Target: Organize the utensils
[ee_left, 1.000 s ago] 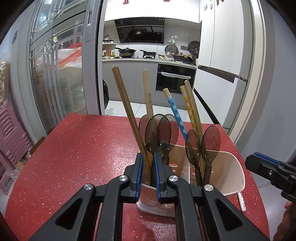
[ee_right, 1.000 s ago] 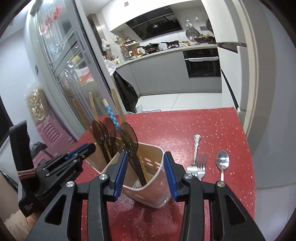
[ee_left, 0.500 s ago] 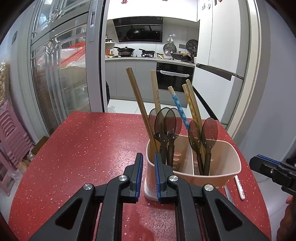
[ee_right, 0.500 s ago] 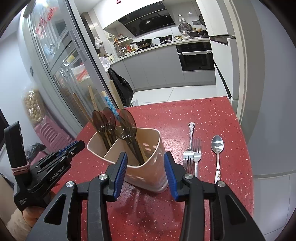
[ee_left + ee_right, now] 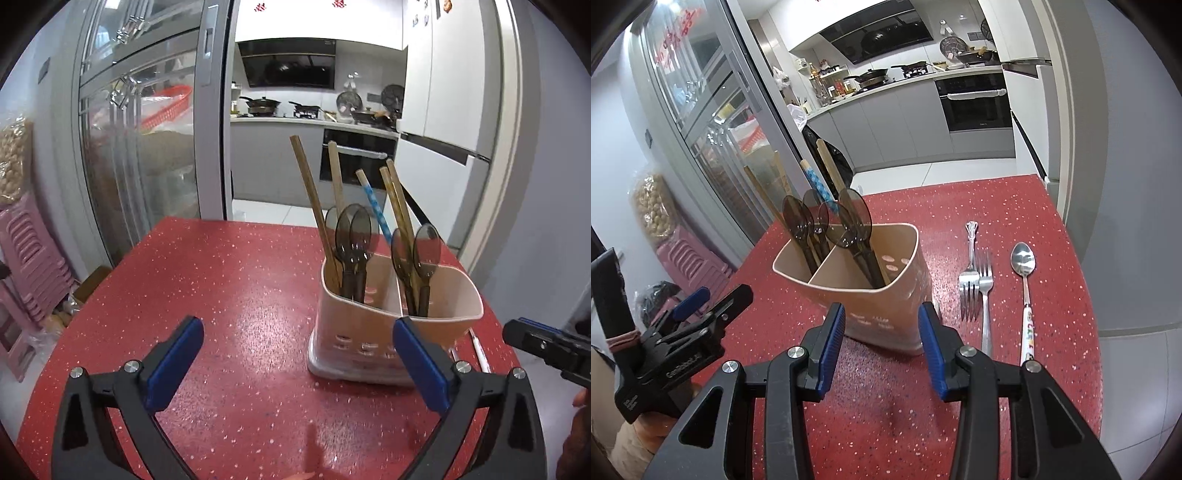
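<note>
**Loose cutlery by the table edge at risk**

The left gripper has just been opened wide and nothing is held. The right gripper is held partly open, empty, just before the caddy. A careless approach could tip the caddy or knock the forks and spoon off the table's right edge.

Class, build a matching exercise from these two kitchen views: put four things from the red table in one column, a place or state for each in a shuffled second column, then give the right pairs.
1. smoky translucent plastic spoons
2. two silver metal forks
3. metal spoon with white patterned handle
4. left gripper

A. flat on the table, rightmost
B. jaws wide open, empty
C. upright in the beige plastic holder
D. side by side, right of the holder

Pairs: 1-C, 2-D, 3-A, 4-B
</note>
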Available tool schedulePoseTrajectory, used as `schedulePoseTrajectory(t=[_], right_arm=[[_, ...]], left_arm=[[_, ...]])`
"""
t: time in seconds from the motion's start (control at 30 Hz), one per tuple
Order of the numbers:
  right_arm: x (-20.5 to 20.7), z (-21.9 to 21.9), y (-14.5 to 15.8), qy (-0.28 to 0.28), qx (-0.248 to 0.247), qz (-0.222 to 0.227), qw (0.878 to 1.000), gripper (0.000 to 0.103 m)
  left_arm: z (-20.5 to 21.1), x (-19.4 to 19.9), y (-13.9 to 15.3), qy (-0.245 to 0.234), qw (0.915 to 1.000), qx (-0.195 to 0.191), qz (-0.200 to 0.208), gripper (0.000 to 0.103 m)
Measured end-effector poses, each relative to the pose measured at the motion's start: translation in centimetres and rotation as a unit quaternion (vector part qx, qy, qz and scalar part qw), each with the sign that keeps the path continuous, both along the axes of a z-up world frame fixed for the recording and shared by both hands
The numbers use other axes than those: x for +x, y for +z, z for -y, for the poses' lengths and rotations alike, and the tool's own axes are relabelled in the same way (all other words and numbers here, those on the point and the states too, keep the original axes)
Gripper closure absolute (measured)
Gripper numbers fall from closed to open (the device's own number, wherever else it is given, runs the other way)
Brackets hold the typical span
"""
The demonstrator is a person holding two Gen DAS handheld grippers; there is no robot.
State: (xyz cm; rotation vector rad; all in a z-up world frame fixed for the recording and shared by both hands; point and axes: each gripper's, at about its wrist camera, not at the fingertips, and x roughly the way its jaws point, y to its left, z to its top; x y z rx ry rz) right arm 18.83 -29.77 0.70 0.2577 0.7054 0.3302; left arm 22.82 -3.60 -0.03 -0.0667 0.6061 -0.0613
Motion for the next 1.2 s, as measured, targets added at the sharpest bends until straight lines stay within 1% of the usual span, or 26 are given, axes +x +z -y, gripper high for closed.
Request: schedulePoseTrajectory(t=[0.13, 0.17, 0.2, 0.23, 0.27, 0.37, 0.4, 0.6, 0.63, 0.67, 0.7, 0.77, 0.9, 1.03, 1.1, 1.2], right_arm=[[-0.9, -0.6, -0.1, -0.006, -0.011, -0.002, 1.0, 0.058], [-1.2, -0.9, -0.1, -0.008, -0.016, -0.001, 1.0, 0.056], [-1.4, -1.1, -0.1, -0.008, -0.021, 0.0, 1.0, 0.054], [-1.7, -1.4, -0.2, -0.009, -0.028, 0.002, 1.0, 0.047], [-1.9, -1.6, -0.2, -0.01, -0.033, 0.004, 0.999, 0.043], [-3.0, -2.2, -0.2, -0.015, -0.047, 0.015, 0.999, 0.025], [-3.5, -2.4, -0.2, -0.018, -0.054, 0.02, 0.998, 0.023], [-5.1, -3.2, -0.3, -0.034, -0.091, 0.037, 0.995, 0.021], [-5.3, -3.2, -0.3, -0.037, -0.093, 0.039, 0.994, 0.016], [-5.5, -3.2, -0.4, -0.04, -0.094, 0.04, 0.994, 0.015], [-5.7, -3.2, -0.5, -0.044, -0.093, 0.041, 0.994, 0.009], [-6.0, -3.2, -0.4, -0.051, -0.088, 0.045, 0.994, 0.0], [-7.1, -2.9, -0.5, -0.068, -0.085, 0.066, 0.992, 0.0], [-7.7, -3.0, -0.6, -0.085, -0.101, 0.071, 0.989, 0.0], [-8.0, -3.2, -0.5, -0.091, -0.112, 0.076, 0.987, 0.0], [-8.6, -3.3, -0.5, -0.092, -0.111, 0.08, 0.986, 0.0]], left_arm=[[-0.4, -0.9, -0.2, -0.001, 1.0, 0.008, -0.001, 0.0], [-0.5, -1.2, -0.3, -0.002, 1.0, 0.008, -0.002, 0.0], [-0.7, -1.4, -0.5, -0.003, 0.9999, 0.009, -0.004, 0.0], [-0.8, -1.7, -0.6, -0.005, 0.9999, 0.011, -0.007, 0.0], [-0.8, -2.0, -0.7, -0.005, 0.9999, 0.013, -0.008, 0.0], [-0.8, -3.0, -1.2, -0.005, 0.9997, 0.018, -0.013, 0.0], [-0.8, -3.4, -1.4, -0.006, 0.9997, 0.02, -0.015, 0.0], [-0.8, -5.4, -2.1, -0.007, 0.9995, 0.024, -0.019, 0.0], [-0.8, -5.8, -2.2, -0.007, 0.9995, 0.024, -0.02, 0.0], [-0.7, -6.0, -2.2, -0.007, 0.9995, 0.024, -0.019, 0.0], [-0.7, -6.3, -2.2, -0.006, 0.9995, 0.024, -0.019, 0.0], [-0.7, -6.7, -2.2, -0.004, 0.9996, 0.024, -0.017, 0.0], [-1.0, -7.3, -2.1, 0.004, 0.9997, 0.02, -0.012, 0.0], [-1.1, -7.8, -2.1, 0.011, 0.9996, 0.025, -0.006, 0.0], [-1.1, -8.0, -2.1, 0.009, 0.9997, 0.021, -0.004, 0.0], [-1.2, -8.3, -2.2, 0.007, 0.9998, 0.016, -0.002, 0.0]])
